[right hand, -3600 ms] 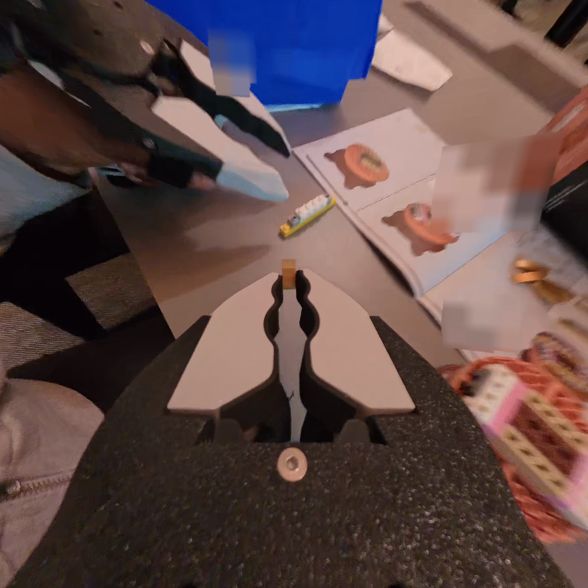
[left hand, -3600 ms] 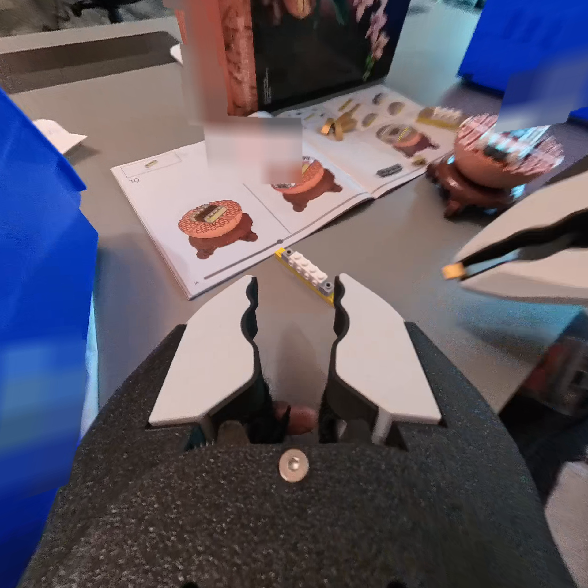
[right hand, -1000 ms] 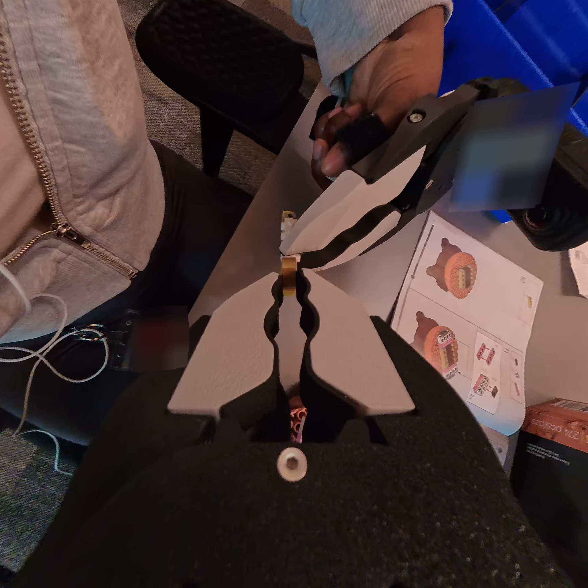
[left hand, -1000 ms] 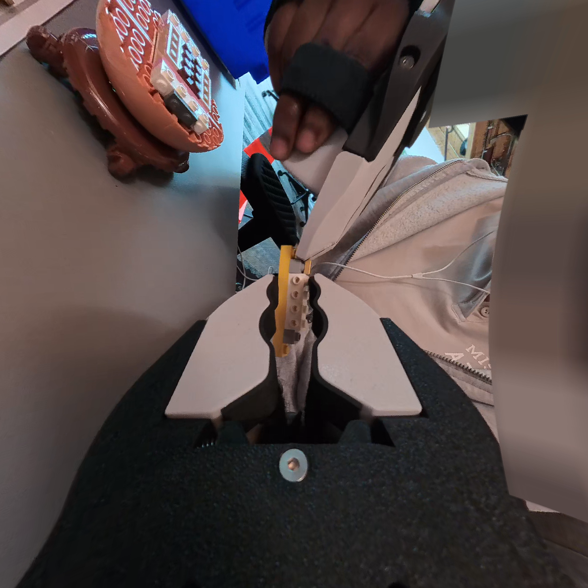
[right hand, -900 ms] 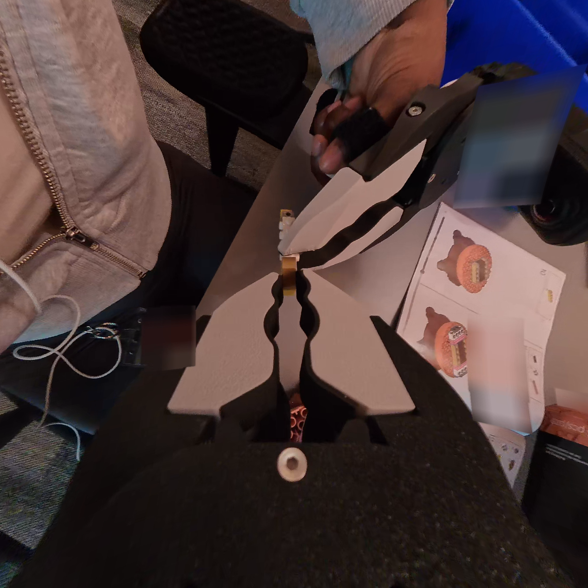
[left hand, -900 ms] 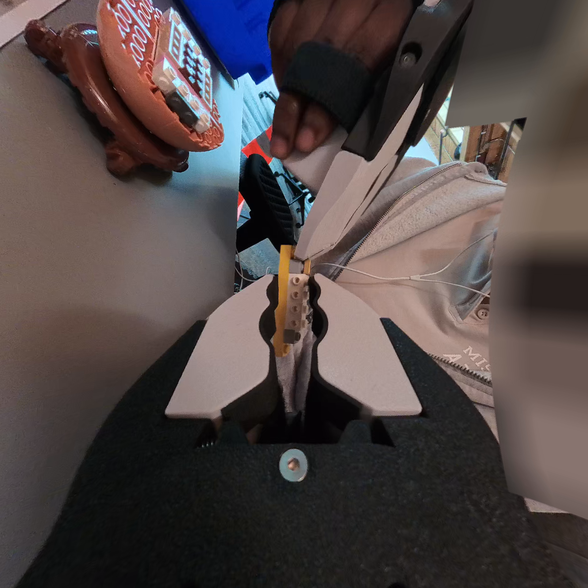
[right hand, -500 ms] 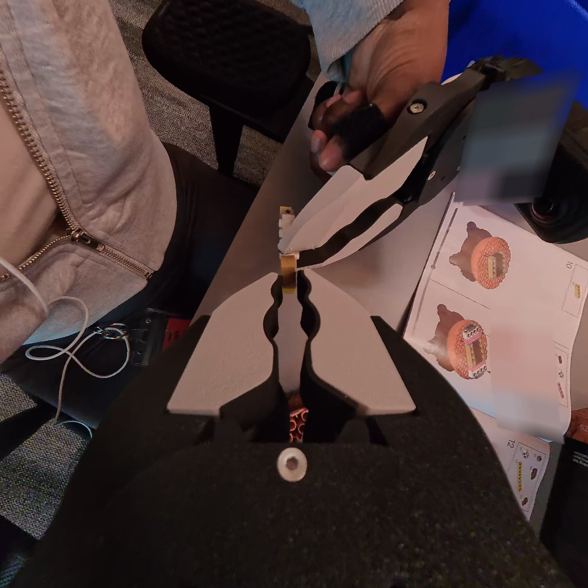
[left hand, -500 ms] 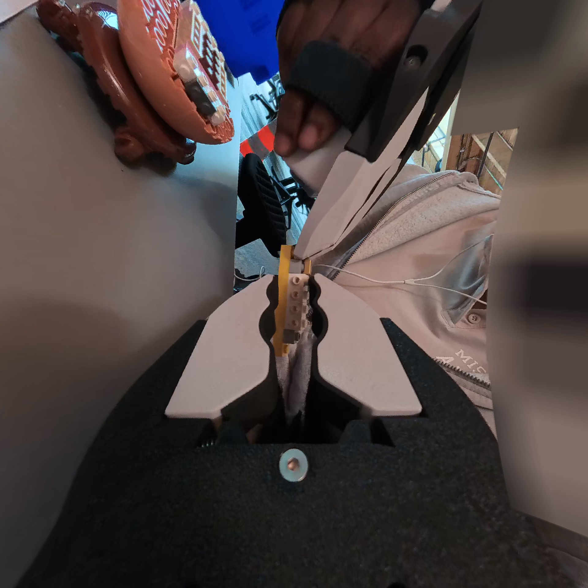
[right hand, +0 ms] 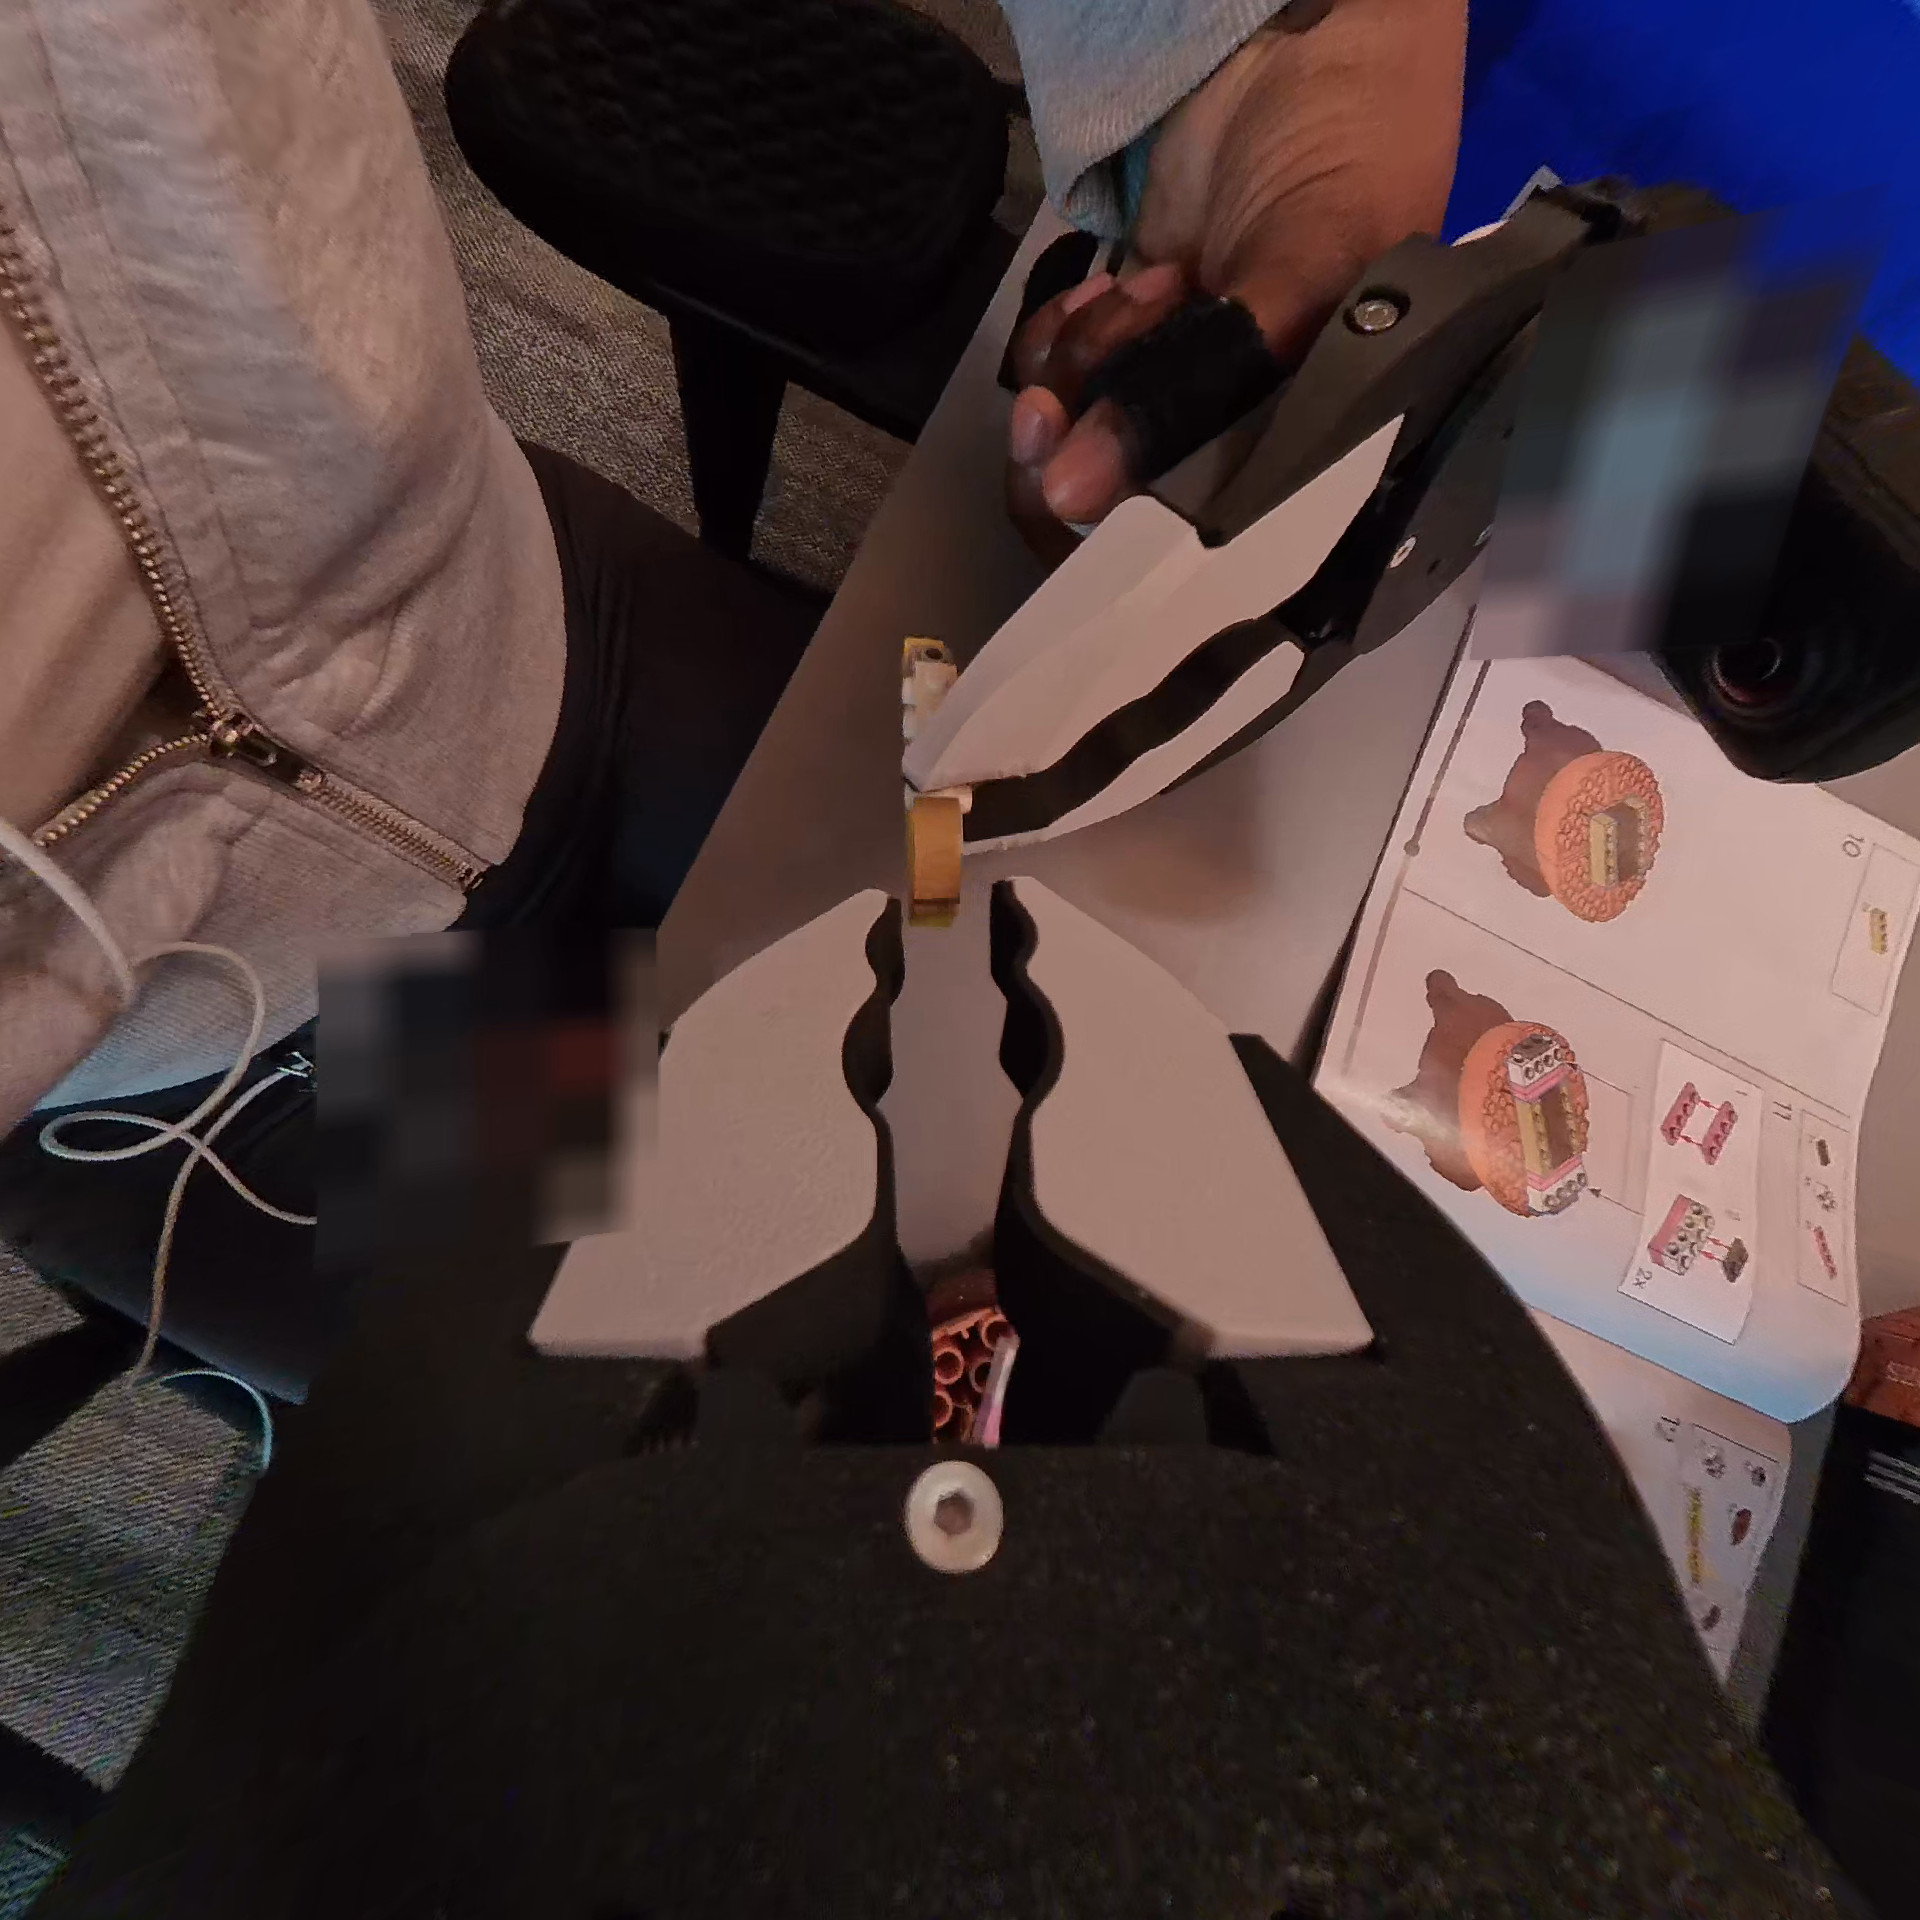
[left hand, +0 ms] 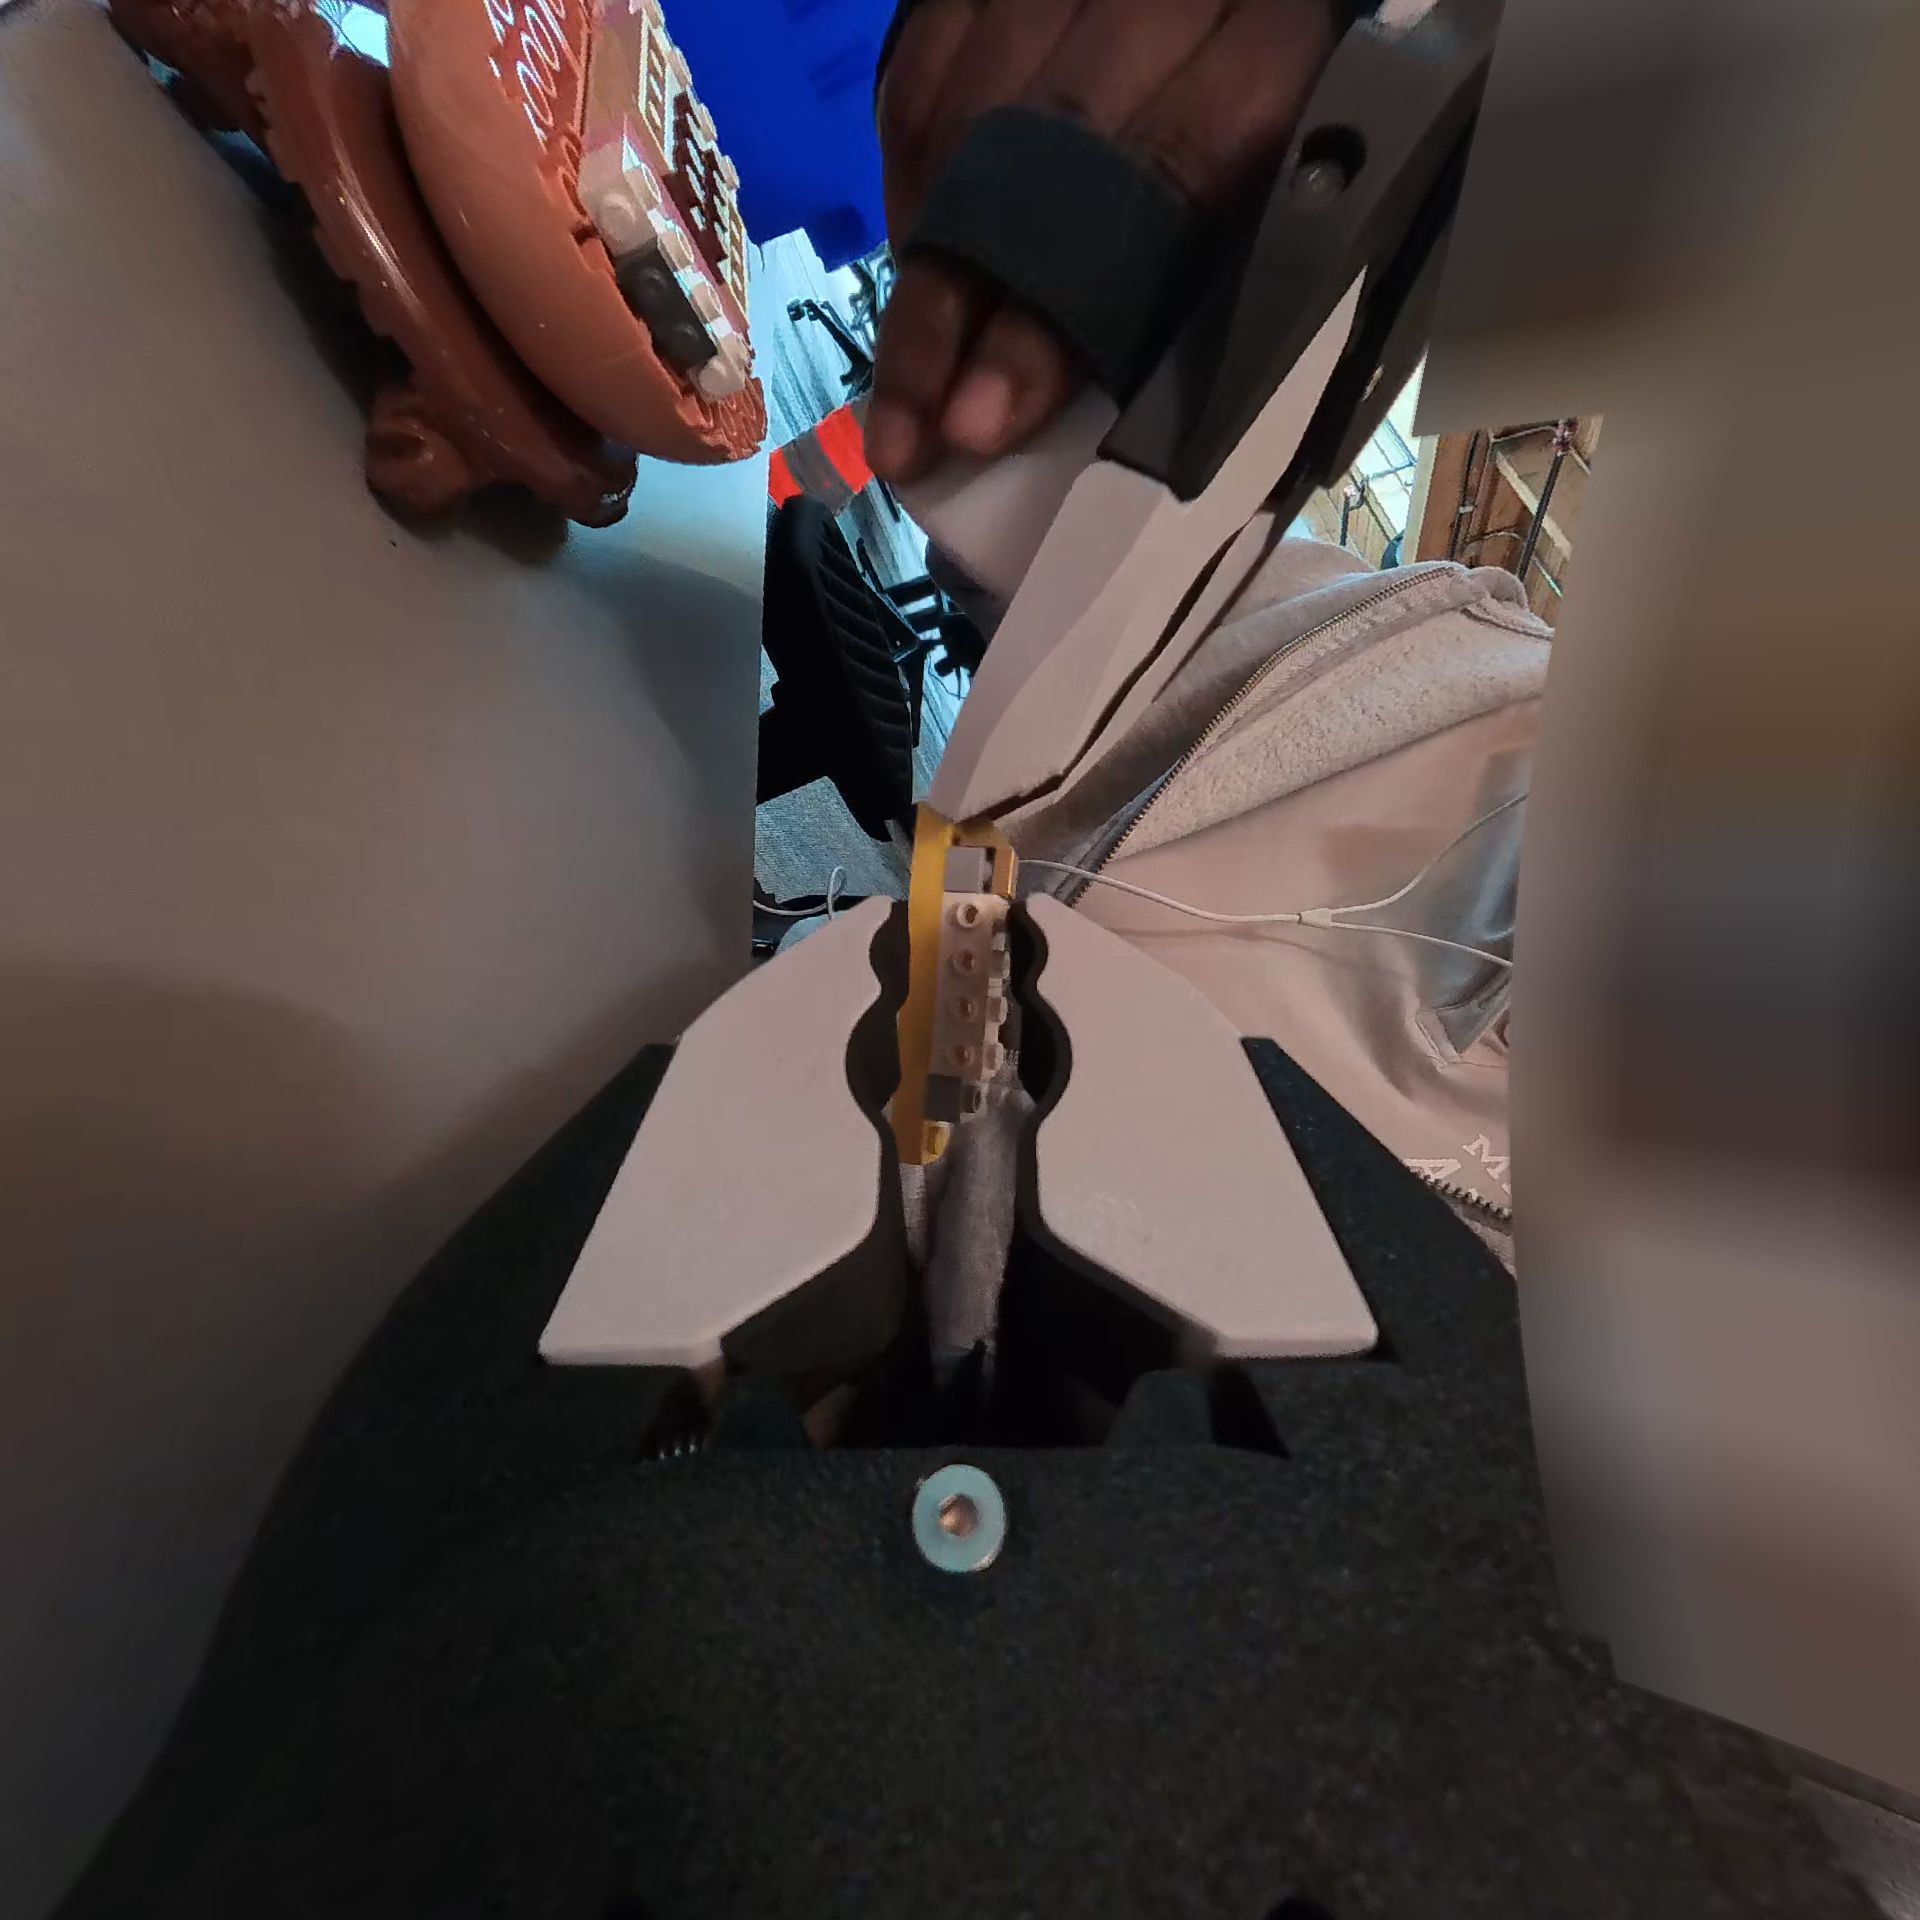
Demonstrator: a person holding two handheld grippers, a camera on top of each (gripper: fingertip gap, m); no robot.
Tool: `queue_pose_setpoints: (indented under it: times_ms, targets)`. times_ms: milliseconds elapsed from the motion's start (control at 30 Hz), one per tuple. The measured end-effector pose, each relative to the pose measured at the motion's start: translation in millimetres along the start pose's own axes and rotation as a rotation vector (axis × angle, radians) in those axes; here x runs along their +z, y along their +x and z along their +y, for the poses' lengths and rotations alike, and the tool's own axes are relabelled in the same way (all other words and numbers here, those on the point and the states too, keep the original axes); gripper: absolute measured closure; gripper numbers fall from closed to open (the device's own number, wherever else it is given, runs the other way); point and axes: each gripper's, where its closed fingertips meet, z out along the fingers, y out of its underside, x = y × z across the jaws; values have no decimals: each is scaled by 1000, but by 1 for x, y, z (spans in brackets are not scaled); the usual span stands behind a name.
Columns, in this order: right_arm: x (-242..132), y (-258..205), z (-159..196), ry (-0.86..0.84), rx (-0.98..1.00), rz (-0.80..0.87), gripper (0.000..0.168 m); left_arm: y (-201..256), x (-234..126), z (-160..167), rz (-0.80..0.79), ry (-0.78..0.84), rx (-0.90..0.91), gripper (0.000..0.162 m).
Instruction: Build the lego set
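Left wrist view: left gripper [left hand: 961, 940] has 2 pale matte fingers pinching 1 brick strip [left hand: 956, 1013], a yellow plate carrying white studded bricks with grey end bricks, held edge-on off the table edge. At 12 o'clock the right gripper [left hand: 971, 810] tips touch the strip's far end. 1 gold curved piece [left hand: 1000, 868] sits on that end, mostly hidden. At 10 o'clock, 1 round brown studded pot model [left hand: 540, 260] on the grey table [left hand: 312, 779], cut off by the frame.

Right wrist view: right gripper [right hand: 943, 899] fingers spread a little, the gold curved piece [right hand: 933, 857] just past the tips; contact unclear. Left gripper [right hand: 940, 800] is beyond, at 12. At 3 o'clock, 1 open instruction booklet [right hand: 1621, 987], 2 pages visible. Grey hoodie [right hand: 208, 468] at 10 o'clock.
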Motion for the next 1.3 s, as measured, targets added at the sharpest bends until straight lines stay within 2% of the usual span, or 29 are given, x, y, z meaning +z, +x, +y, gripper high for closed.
queue_pose_setpoints:
  times_ms: [133,267,433,600,900,967,1167,1300]
  targets:
    - [-6,1,0,57,-90,67,135,3,0,0,15,-2,-6,145]
    - [-27,1,-20,235,-458,336,133,11,0,1,47,-10,-10,144]
    - [-23,-1,-22,103,-822,480,124,25,3,3,92,-34,-4,144]
    - [-21,-9,-36,97,-1068,534,129,34,6,4,126,-42,4,144]
    - [-17,-13,-41,97,-1131,529,150,38,8,5,156,-53,7,144]
    - [-17,-12,-40,95,-1119,529,151,36,9,5,151,-57,10,144]
    - [-19,-10,-40,133,-984,513,151,38,8,2,168,-49,11,144]
    - [-28,-5,-45,234,-785,517,152,47,5,-4,208,-31,14,140]
